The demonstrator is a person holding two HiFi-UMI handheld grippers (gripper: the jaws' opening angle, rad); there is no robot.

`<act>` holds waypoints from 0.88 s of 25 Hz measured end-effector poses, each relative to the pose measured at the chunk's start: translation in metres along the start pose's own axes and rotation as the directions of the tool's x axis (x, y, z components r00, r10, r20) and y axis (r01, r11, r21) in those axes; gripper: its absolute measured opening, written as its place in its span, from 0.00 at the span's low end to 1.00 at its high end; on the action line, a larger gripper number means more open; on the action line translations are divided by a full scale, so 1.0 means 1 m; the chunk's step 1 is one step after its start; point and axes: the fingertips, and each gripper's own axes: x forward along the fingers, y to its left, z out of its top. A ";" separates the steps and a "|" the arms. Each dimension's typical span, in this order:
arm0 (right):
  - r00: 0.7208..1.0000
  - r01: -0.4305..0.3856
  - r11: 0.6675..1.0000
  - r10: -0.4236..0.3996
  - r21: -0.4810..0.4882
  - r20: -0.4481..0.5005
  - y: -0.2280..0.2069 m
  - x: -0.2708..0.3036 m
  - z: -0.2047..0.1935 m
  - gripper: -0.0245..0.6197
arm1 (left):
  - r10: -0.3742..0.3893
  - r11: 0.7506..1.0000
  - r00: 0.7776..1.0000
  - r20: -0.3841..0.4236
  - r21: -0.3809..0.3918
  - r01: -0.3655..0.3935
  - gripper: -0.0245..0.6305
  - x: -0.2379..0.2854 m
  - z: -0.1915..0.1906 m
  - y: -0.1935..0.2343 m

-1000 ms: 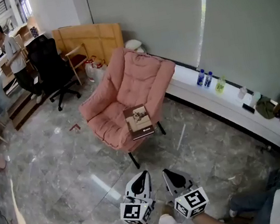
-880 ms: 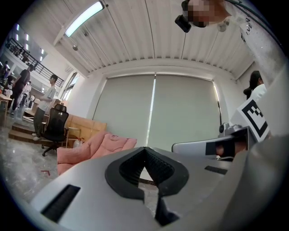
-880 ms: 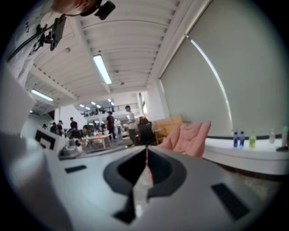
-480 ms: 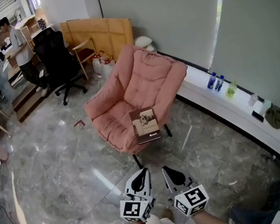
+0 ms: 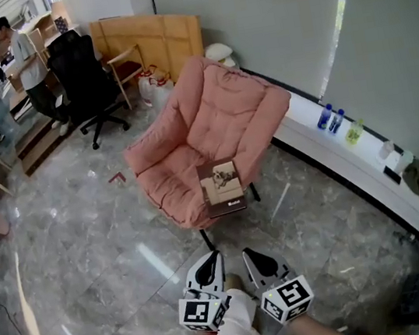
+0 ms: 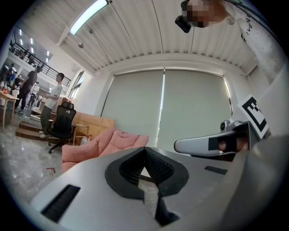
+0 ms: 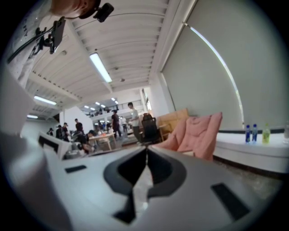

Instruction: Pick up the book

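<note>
A brown-covered book lies flat on the front of the seat of a pink padded armchair. Both grippers are held side by side low in the head view, well short of the chair and pointing towards it. My left gripper is shut with nothing in it; its jaws meet in the left gripper view, where the armchair shows ahead at the left. My right gripper is also shut and empty, with the armchair ahead at its right.
Grey stone floor lies between me and the chair. A black office chair and wooden boards stand behind it. A low white ledge along the wall at the right carries bottles. People stand far left.
The armchair and book have come nearer and sit lower in the head view as I move forward. Both grippers stay shut, side by side.
</note>
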 end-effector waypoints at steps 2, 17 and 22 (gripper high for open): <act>1.000 0.003 1.000 -0.003 0.011 -0.007 -0.007 0.012 -0.001 0.06 | 0.001 1.000 1.000 -0.005 -0.002 -0.001 0.07 0.011 -0.004 0.009; 0.998 0.003 0.999 0.001 0.050 -0.067 -0.075 0.097 0.002 0.06 | 0.032 0.999 0.997 -0.070 -0.028 -0.034 0.07 0.101 -0.025 0.067; 0.994 0.009 0.998 -0.002 0.068 -0.112 -0.096 0.123 -0.005 0.06 | 0.021 0.999 0.996 -0.089 -0.043 -0.024 0.07 0.129 -0.035 0.079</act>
